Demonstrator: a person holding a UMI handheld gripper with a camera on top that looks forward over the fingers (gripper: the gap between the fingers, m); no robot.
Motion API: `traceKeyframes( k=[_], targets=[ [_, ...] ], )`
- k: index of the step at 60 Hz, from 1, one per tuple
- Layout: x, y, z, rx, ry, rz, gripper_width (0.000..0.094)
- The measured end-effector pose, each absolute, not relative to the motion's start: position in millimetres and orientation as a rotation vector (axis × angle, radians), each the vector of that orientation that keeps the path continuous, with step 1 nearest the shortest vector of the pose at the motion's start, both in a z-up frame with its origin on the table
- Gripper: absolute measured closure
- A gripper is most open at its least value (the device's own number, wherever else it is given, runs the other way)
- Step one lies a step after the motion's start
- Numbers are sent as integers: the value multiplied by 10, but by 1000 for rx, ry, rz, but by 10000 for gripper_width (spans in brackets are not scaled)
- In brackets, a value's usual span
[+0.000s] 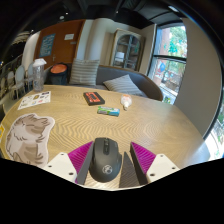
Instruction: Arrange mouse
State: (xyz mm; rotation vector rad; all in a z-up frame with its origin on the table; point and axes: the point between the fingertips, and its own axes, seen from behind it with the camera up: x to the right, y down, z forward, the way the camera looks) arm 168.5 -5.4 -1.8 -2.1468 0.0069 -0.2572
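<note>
The black, rounded computer mouse [104,160] lies between your gripper [108,163] fingers, at the near edge of the round wooden table [85,125]. Its long axis runs parallel to the fingers. The fingers stand wide; you cannot confirm that the magenta pads [80,156] press its sides. Open tabletop extends ahead toward the small teal card [108,112] and the dark rectangular box [93,98].

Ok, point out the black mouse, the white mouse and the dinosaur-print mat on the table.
black mouse [104,159], gripper view, middle of its back, between the hand-held gripper's fingers.
white mouse [126,101], gripper view, its top.
dinosaur-print mat [30,137], gripper view, centre of the print.
</note>
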Motion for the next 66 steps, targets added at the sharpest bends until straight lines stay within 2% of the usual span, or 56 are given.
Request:
traceKeyframes(
  k=[4,6,15,21,31,34,39,47,54,61,63,66],
  targets=[
    [1730,23,-101,-2175,41,-242,315],
    [1684,21,-143,-2200,72,-195,442],
    [1758,50,-81,-2164,180,-193,554],
    [1419,48,89,-2138,182,-41,572],
    [476,74,852,-2023,34,-31,574],
    [54,110,950,-2011,-2,-3,575],
    [-538,129,862,-2031,-61,27,574],
    [-1160,230,286,-2166,-106,40,575],
    [-1287,220,-84,-2237,-119,19,528],
    [-1264,196,-45,-2228,-159,15,453],
    [-1332,176,12,-2212,-187,62,381],
    [-1415,139,148,-2178,-218,119,180]
  ],
)
